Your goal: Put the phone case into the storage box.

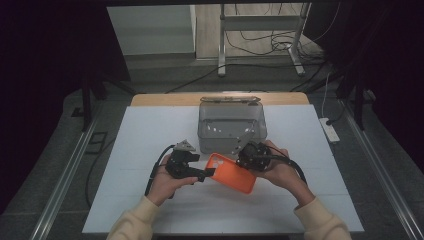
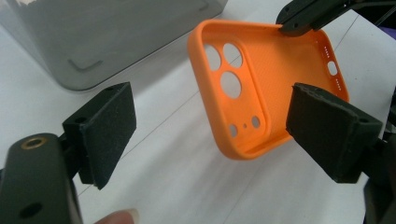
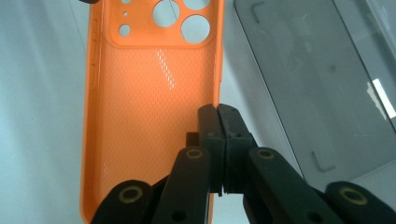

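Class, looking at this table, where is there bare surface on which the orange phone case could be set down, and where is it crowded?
Free: the white table left of the grey box, the stretch right of the box, and the near strip between the forearms. Crowded: the middle in front of the box, where the left gripper and right gripper meet at the orange phone case.

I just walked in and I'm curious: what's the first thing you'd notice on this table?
The bright orange phone case jumps out first, held up over the white table near its middle. The right gripper is shut on one long edge of it, while the left gripper is open with its pads either side of the camera-hole end. Just behind stands a grey see-through box.
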`<act>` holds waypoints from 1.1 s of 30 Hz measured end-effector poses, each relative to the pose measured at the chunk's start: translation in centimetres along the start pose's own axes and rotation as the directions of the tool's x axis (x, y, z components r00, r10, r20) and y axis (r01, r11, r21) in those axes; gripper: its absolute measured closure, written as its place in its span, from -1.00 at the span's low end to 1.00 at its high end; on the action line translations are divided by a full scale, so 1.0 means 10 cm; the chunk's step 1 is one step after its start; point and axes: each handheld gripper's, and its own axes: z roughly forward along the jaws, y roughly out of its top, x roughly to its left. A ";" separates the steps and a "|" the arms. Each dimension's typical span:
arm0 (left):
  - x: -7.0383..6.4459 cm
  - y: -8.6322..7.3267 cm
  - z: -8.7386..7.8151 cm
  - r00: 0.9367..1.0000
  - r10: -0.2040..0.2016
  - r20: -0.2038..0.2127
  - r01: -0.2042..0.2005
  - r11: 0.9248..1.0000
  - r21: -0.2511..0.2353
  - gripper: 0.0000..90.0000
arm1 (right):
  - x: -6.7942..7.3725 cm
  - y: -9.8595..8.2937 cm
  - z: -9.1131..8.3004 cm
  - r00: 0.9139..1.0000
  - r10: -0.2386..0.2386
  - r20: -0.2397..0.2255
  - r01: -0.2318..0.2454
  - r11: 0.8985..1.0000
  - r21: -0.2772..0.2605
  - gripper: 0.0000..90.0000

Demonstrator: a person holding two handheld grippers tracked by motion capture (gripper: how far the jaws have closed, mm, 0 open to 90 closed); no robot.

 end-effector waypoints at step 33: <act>0.04 0.11 0.20 0.995 -0.025 0.099 0.022 0.999 0.034 -0.30 | 0.02 0.01 0.01 1.000 -0.017 -0.001 0.017 1.000 0.003 0.98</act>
